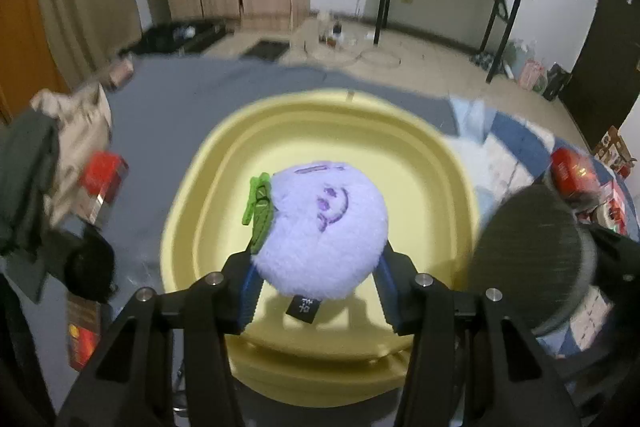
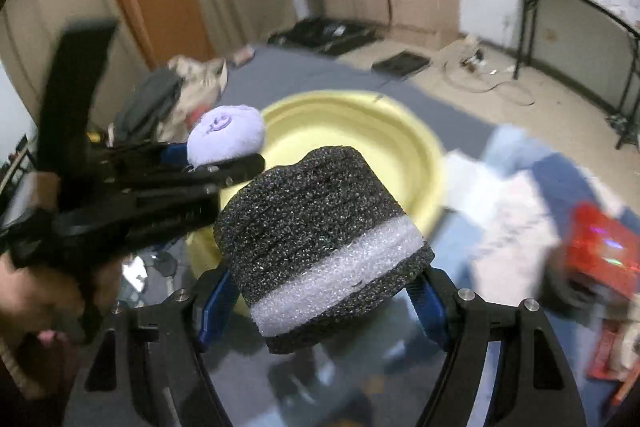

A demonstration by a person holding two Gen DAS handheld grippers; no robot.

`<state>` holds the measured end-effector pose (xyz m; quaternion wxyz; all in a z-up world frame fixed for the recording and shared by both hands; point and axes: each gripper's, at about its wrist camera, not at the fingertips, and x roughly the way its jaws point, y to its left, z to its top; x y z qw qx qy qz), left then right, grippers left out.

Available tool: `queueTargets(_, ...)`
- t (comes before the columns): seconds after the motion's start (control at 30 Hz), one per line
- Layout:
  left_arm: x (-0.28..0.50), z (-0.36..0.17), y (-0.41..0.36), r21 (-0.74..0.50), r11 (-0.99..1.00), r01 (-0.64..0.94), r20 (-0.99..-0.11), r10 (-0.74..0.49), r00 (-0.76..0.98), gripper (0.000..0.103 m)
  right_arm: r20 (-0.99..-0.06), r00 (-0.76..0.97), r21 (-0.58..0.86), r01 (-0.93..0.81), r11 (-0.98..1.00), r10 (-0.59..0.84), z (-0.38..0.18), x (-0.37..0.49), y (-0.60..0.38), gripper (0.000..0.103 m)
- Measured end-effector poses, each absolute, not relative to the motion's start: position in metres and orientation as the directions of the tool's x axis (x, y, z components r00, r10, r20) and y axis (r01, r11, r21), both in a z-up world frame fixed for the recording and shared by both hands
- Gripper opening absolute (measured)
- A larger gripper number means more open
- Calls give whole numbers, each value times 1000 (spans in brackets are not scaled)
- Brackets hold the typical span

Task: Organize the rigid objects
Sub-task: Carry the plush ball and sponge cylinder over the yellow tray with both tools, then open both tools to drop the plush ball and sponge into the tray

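My left gripper (image 1: 318, 259) is shut on a round purple plush toy (image 1: 322, 227) with a green leaf and a stitched face, held above a yellow basin (image 1: 432, 167). My right gripper (image 2: 324, 291) is shut on a black foam cylinder (image 2: 316, 227) with a white band, held beside the basin (image 2: 404, 139). The foam cylinder also shows at the right of the left wrist view (image 1: 532, 259). The left gripper with the plush toy (image 2: 226, 135) shows at the left of the right wrist view.
The basin sits on a grey surface (image 1: 180, 107). Red boxes lie at the left (image 1: 102, 183) and right (image 1: 572, 171). A pile of clothes (image 1: 52, 155) lies at far left. A blue and white cloth (image 2: 516, 179) lies to the right.
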<state>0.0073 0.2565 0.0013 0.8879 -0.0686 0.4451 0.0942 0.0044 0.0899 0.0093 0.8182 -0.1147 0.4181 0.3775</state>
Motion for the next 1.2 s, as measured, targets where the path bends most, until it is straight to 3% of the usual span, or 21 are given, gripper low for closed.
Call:
queueTargets(0.37, 13, -60, 289, -120, 927, -356, -880, 66, 470, 51, -836, 329, 48, -754, 655, 440, -41, 32, 149, 76)
queueTargets(0.6, 10, -60, 295, -157, 897, -413, -881, 61, 468, 56, -830, 372, -25, -769, 639, 415, -50, 20, 163, 82)
queueTargets(0.67, 7, -52, 296, -194, 879, -436, -879, 42, 474, 64, -831, 366, -19, -773, 634, 420, -49, 16, 166, 88)
queueTargets(0.7, 6, -47, 295, -199, 871, -449, -876, 46, 479, 76, -825, 367, -12, -772, 636, 429, -45, 15, 161, 91)
queueTargets(0.73, 4, -40, 292, -196, 864, -463, -872, 63, 486, 95, -811, 382, -9, -766, 642, 444, -38, 12, 156, 99)
queueTargets(0.77, 1, -27, 288, -203, 863, -463, -852, 77, 518, 102, -800, 391, -3, -762, 648, 456, -32, 10, 150, 103)
queueTargets(1.0, 0, 25, 241, -143, 921, -362, -792, 113, 600, 103, -724, 449, 79, -700, 709, 523, 16, -14, 67, 103)
queueTargets(1.2, 4, 60, 202, -20, 963, -269, -744, 165, 647, 103, -687, 524, 63, -646, 760, 503, 48, -47, -31, 103)
